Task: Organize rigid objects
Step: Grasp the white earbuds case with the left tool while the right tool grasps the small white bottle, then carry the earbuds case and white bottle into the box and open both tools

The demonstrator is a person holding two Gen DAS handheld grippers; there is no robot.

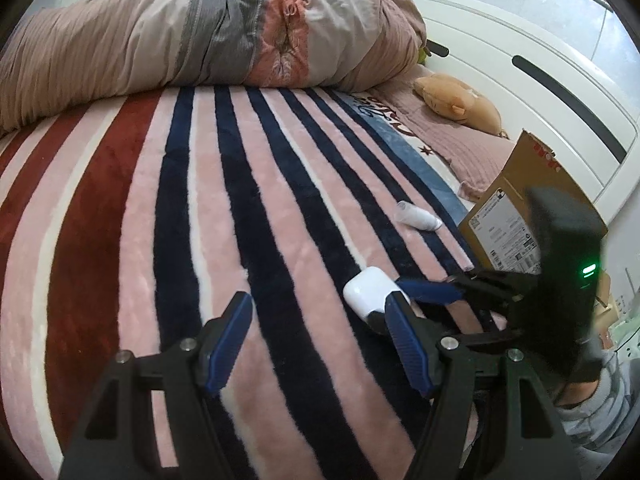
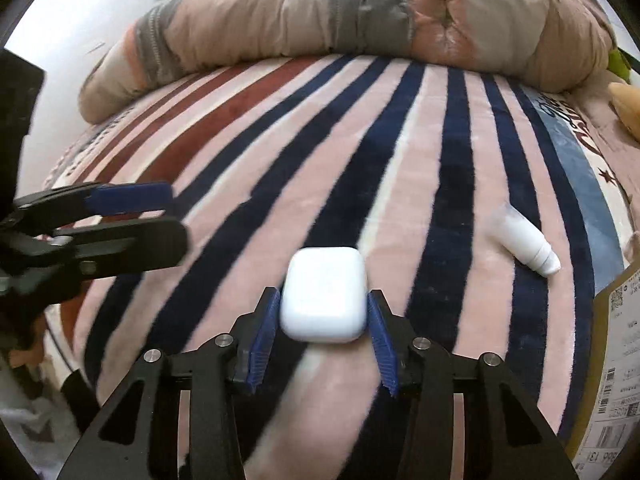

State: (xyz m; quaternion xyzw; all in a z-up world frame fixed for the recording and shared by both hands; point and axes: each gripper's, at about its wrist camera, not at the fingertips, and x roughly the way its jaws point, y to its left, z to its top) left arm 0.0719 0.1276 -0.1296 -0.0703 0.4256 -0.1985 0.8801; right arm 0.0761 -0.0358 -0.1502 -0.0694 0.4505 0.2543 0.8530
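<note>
Two rigid items show on the bed [image 1: 140,208]: a white case [image 2: 324,296] near the front edge, pinched between the jaws of the right gripper [image 2: 323,340], and a white tube [image 2: 524,242] lying loose toward the right edge, near a cardboard box [image 1: 516,204]. The left gripper [image 1: 320,340] hovers with jaws spread and nothing between them. Judging by this, sorting is underway; the tube remains. A striped plush blanket [image 2: 280,152] covers the bed, a rolled duvet [image 1: 200,36] along its far edge, a white headboard [image 1: 520,64] at right.
</note>
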